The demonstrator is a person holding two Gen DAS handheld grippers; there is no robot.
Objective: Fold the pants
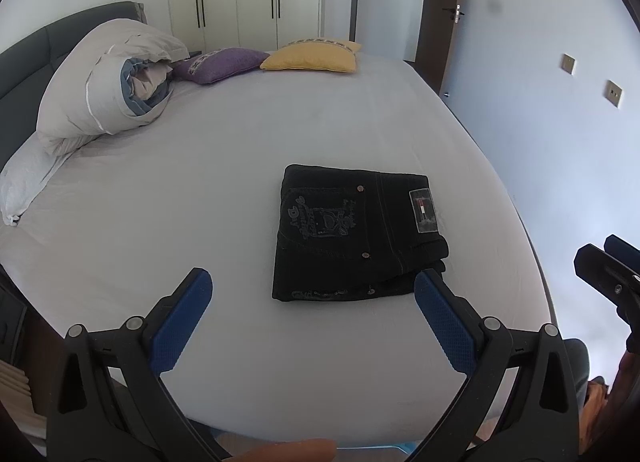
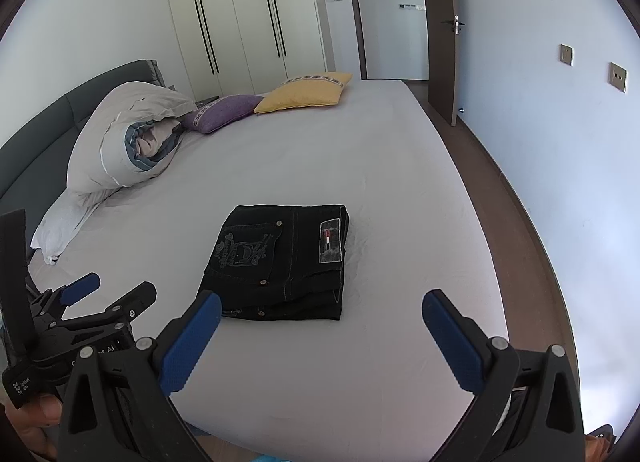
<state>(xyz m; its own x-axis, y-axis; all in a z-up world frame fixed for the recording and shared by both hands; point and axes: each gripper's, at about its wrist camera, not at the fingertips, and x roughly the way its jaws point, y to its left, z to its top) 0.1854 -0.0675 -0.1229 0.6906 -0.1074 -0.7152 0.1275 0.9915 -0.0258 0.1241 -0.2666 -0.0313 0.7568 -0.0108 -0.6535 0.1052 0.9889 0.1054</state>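
Black pants (image 1: 344, 230) (image 2: 280, 258) lie folded into a compact rectangle on the pale bed sheet (image 1: 200, 182), back pocket embroidery and waistband label facing up. My left gripper (image 1: 312, 278) is open above the near edge of the bed, just short of the pants, with nothing between its blue pads. My right gripper (image 2: 322, 296) is open too, hovering over the near edge of the folded pants, and it holds nothing. The left gripper (image 2: 120, 284) shows at the lower left of the right wrist view. The right gripper (image 1: 598, 248) peeks in at the right edge of the left wrist view.
A rolled grey duvet (image 1: 108, 86) lies at the far left by the dark headboard (image 1: 24, 58). Purple (image 1: 220, 64) and yellow (image 1: 316, 56) cushions sit at the far end. A wall (image 2: 540, 142) runs along the bed's right side, leaving a narrow floor strip. A hand (image 2: 36, 418) holds the left gripper.
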